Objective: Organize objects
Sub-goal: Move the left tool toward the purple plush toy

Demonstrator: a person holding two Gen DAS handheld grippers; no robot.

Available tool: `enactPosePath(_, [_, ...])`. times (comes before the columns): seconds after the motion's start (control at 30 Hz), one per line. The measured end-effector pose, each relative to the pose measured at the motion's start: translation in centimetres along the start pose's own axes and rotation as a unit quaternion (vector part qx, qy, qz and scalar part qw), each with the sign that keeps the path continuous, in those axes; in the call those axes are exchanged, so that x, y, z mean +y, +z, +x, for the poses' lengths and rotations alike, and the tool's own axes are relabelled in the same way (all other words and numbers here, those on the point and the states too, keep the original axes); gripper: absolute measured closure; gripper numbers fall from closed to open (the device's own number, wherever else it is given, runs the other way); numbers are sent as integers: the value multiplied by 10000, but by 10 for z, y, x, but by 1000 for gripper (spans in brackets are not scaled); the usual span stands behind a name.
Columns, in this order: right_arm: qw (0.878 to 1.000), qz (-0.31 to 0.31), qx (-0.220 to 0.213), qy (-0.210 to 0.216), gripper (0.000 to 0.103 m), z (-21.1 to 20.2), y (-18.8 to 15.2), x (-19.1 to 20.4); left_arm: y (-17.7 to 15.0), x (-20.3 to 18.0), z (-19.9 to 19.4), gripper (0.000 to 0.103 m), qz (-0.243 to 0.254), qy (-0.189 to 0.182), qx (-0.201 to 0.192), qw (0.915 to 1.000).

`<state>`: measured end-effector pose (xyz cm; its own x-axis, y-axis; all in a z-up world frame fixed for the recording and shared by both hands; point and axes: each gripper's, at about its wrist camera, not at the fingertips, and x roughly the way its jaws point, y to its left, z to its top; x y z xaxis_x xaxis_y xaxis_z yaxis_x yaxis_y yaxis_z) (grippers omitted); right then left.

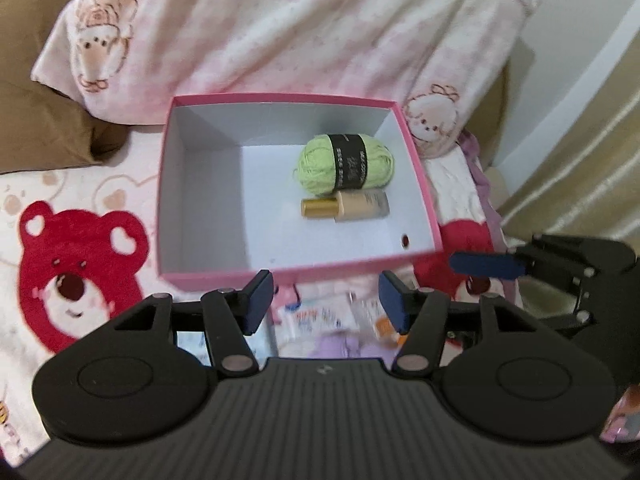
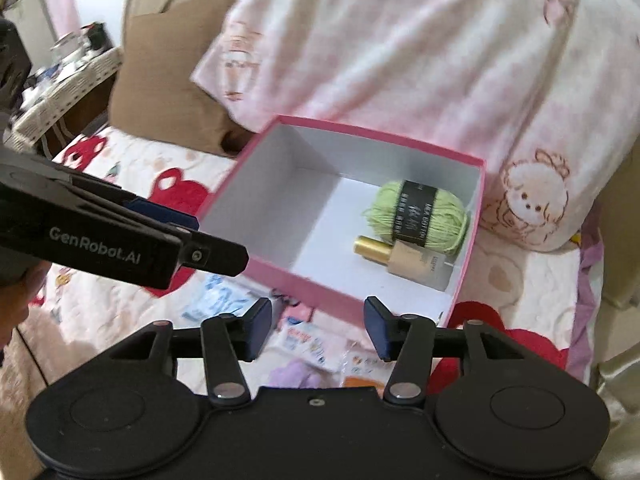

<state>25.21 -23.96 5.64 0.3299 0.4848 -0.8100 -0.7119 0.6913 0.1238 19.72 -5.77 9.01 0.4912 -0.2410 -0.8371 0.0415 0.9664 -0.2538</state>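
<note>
A pink box (image 1: pixel 416 168) with a white inside sits open on the bed; it also shows in the right wrist view (image 2: pixel 256 264). Inside lie a green yarn ball (image 1: pixel 346 163) (image 2: pixel 416 216) and a beige bottle with a gold cap (image 1: pixel 346 207) (image 2: pixel 404 258), side by side at the box's right. My left gripper (image 1: pixel 326 304) is open and empty, just short of the box's near wall. My right gripper (image 2: pixel 316 326) is open and empty, near the box's front corner. Small packets (image 1: pixel 316 318) (image 2: pixel 304 338) and a purple item (image 2: pixel 294 374) lie on the bed below both grippers.
The bed has a white sheet with red bears (image 1: pixel 76 264). A pink-and-white blanket (image 1: pixel 280 28) is heaped behind the box. A brown pillow (image 1: pixel 44 120) lies at the left. The right gripper shows at the left wrist view's right edge (image 1: pixel 560 268). A cluttered white shelf (image 2: pixel 60 76) stands far left.
</note>
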Motion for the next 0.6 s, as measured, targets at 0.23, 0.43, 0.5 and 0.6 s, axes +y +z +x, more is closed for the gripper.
enactPosePath(0.23, [9993,-284,112,209,41,-41,-23,26,-31,-10,-38,41,238,-106,13,9997])
enactPosePath(0.43, [9985,-266,236,405,31,-48,-56,30,-59,-16,-33,39,396,-154,123,9990])
enactPosePath(0.5, [9983,-87,313,480,31,-43,-69,27,-64,-17,-23,39,398,-178,187,9989])
enactPosePath(0.6, [9964,340,435,645,31,-30,-87,19,-69,-16,-6,39,340,-320,249,9986])
